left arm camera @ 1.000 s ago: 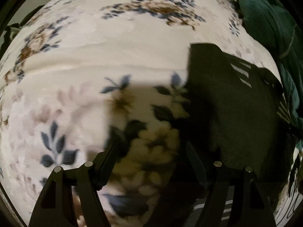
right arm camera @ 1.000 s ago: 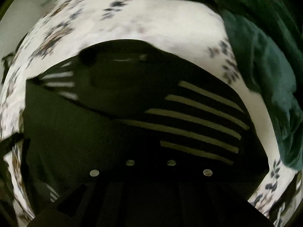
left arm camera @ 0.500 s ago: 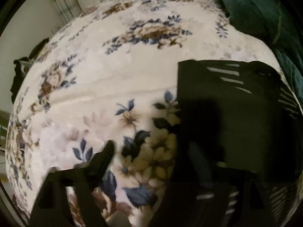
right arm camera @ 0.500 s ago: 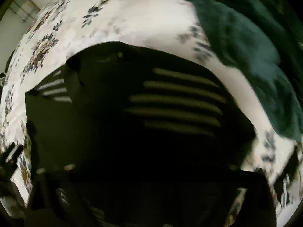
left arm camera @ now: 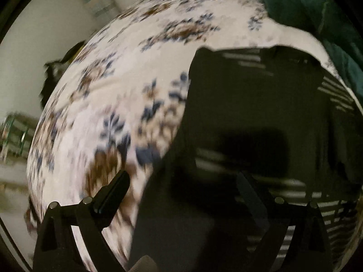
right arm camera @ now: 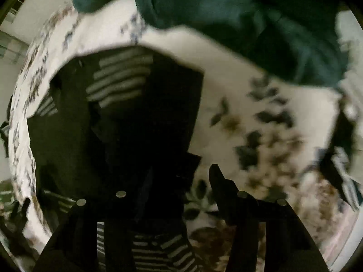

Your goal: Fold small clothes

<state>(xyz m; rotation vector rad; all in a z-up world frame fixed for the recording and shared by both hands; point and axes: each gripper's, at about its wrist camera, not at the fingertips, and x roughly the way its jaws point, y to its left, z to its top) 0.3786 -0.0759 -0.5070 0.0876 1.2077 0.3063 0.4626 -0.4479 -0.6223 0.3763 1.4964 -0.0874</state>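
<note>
The left gripper point(left arm camera: 181, 185) is held wide apart above the near left edge of the dark striped garment point(left arm camera: 249, 113), with nothing gripped. The right gripper point(right arm camera: 179, 181) is seen closing; whether cloth is pinched cannot be told. The garment is spread on a floral bedcover point(left arm camera: 127, 72), with a green blanket point(right arm camera: 249, 22) heaped at the far right.

Floral bedspread point(left arm camera: 127, 72); on it dark striped garment point(left arm camera: 254, 104), green blanket point(right arm camera: 249, 22).

Open floral bedspread point(left arm camera: 136, 72) left of the dark garment point(left arm camera: 249, 104); seemingly crowded by green bedding point(right arm camera: 249, 22) beyond.
</note>
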